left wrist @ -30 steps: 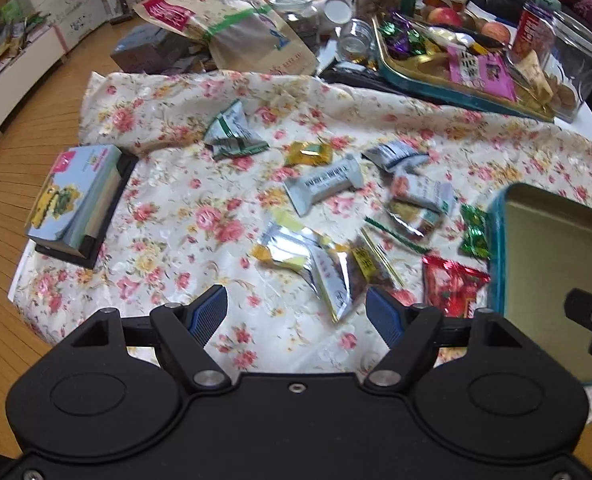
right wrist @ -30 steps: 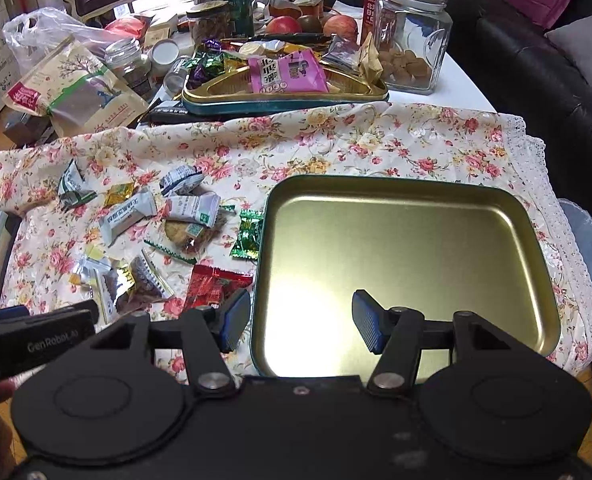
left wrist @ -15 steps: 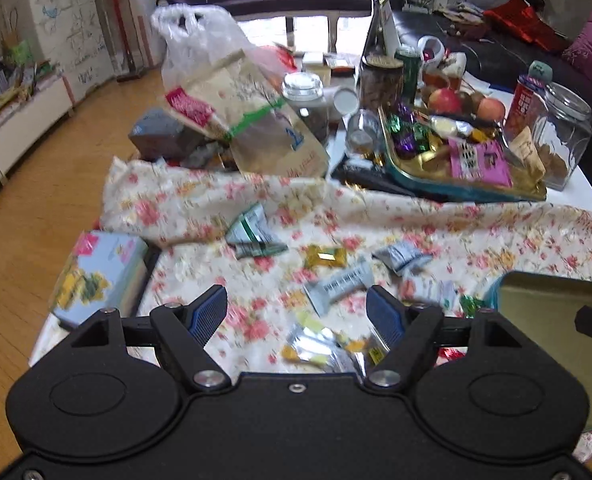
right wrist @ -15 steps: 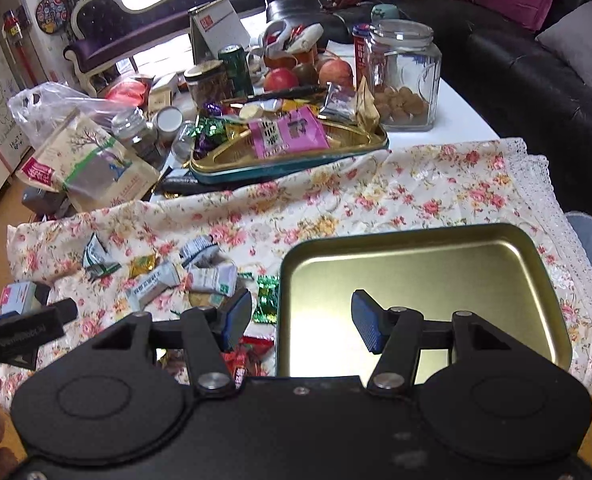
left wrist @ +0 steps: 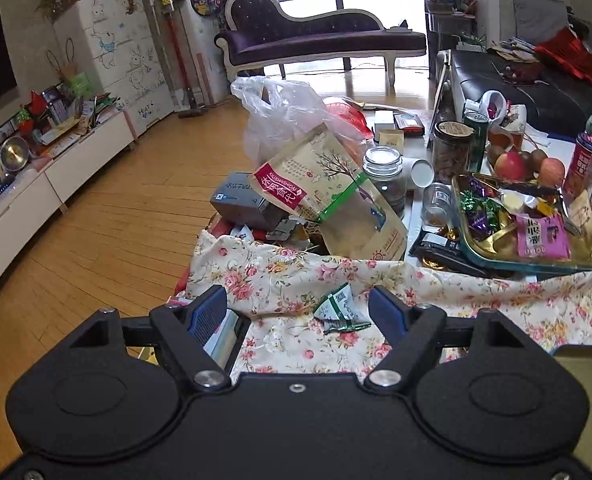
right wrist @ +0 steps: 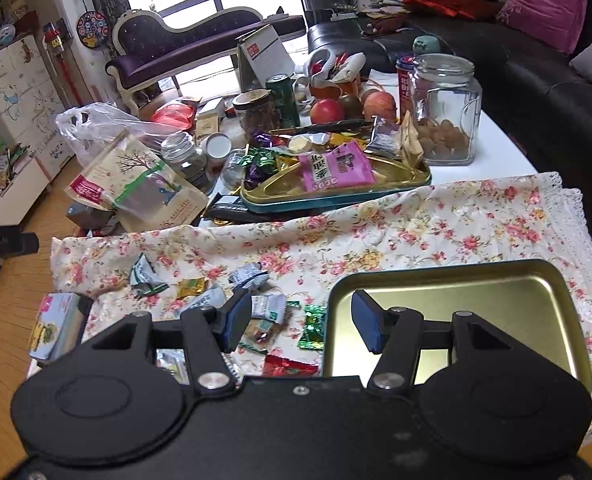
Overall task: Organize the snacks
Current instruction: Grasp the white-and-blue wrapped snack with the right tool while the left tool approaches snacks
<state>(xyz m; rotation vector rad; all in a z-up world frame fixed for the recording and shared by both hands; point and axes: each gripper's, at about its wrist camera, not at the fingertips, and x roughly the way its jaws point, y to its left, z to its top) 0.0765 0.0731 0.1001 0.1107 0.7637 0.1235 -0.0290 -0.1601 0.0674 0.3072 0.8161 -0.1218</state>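
Cluttered living room behind: purple chaise (left wrist: 319, 36) by the window, black sofa (right wrist: 535, 60) off to the right, wooden floor (left wrist: 116, 220) to the left. Closer in, a desk draped with a floral cloth (right wrist: 415, 232).

Right gripper (right wrist: 301, 320) spread wide, nothing between the pads, hanging above the seam where loose snacks meet the empty gold tray (right wrist: 455, 300). Left gripper (left wrist: 297, 312) likewise spread and empty, pointing over the near-left part of the cloth with a green-and-white packet (left wrist: 339, 308) just ahead, between its fingertips.

Loose wrapped snacks (right wrist: 224, 292) scattered just ahead and left of the right gripper: white packets, a gold sweet (right wrist: 190, 286), a green foil sweet (right wrist: 313, 326), a red wrapper (right wrist: 288, 366) partly hidden by the gripper body. Probably tipped out on the cloth for sorting, with the empty tray set directly beside them on the right as the place to gather them. Nothing in that tray yet, so sorting apparently not begun.

Farther ahead, a second tray (right wrist: 335, 200) already filled: a pink packet (right wrist: 331, 170), purple and green foil sweets, small sachets. Beyond it to the right, a glass jar (right wrist: 443, 112) with a shallow layer of what look like round biscuits or nuts, hard to say which. Left of it, a large paper pouch (right wrist: 136, 188) leaning on a plastic bag (right wrist: 92, 124), and small lidded jars.
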